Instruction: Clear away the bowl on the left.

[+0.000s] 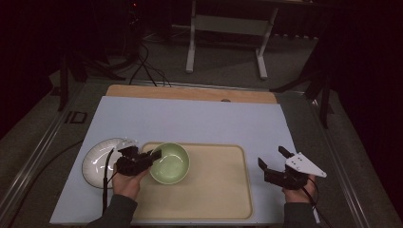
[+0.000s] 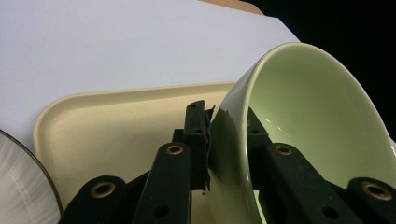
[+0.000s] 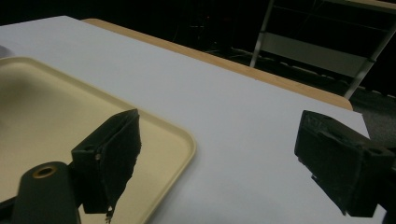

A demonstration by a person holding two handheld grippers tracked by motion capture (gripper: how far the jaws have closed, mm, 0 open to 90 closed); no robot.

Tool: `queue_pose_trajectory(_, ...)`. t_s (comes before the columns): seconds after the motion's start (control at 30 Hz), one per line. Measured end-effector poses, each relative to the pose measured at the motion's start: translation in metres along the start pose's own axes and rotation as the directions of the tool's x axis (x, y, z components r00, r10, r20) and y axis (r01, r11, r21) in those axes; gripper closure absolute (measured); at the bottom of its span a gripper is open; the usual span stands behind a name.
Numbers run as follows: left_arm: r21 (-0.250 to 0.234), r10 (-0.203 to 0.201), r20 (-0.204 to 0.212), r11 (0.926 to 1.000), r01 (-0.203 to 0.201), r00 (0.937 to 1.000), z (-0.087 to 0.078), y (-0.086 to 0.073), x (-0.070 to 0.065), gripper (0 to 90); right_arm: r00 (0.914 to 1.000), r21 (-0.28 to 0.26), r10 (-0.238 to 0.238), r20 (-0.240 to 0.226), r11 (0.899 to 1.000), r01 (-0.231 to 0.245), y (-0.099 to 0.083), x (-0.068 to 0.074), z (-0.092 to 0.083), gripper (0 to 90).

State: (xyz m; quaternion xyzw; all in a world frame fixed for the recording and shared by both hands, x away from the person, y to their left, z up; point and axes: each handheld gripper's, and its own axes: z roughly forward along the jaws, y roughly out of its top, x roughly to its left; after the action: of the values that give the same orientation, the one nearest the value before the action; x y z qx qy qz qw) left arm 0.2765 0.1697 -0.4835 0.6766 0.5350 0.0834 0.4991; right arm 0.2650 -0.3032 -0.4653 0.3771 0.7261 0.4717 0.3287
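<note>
A pale green bowl (image 1: 170, 163) sits over the left end of a beige tray (image 1: 214, 190). My left gripper (image 1: 153, 156) is shut on the bowl's left rim, one jaw inside and one outside. In the left gripper view the bowl (image 2: 317, 121) looks tilted, its rim pinched in my left gripper (image 2: 226, 126). A white plate (image 1: 97, 159) with a dark rim lies left of the tray, under that hand. My right gripper (image 1: 272, 156) hovers beyond the tray's right end, open, nothing between its jaws. The right gripper (image 3: 219, 154) stands wide open over the tray's corner (image 3: 177, 140).
A white sheet (image 1: 190, 118) covers the table, with a wooden edge (image 1: 190, 92) at the far side. A cable (image 1: 103, 190) trails from the left gripper over the plate. A metal stand (image 1: 228, 28) and floor cables lie beyond the table in the dark.
</note>
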Motion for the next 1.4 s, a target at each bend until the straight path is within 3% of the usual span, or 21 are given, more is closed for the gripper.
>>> queue_pose_trajectory(1.4,0.043,0.016,0.004,0.9990,-0.016,0.9999,0.022,-0.010,-0.012,79.2,1.0000,-0.001,-0.002,-0.002,1.000,0.002,0.000,0.000,0.000,13.9)
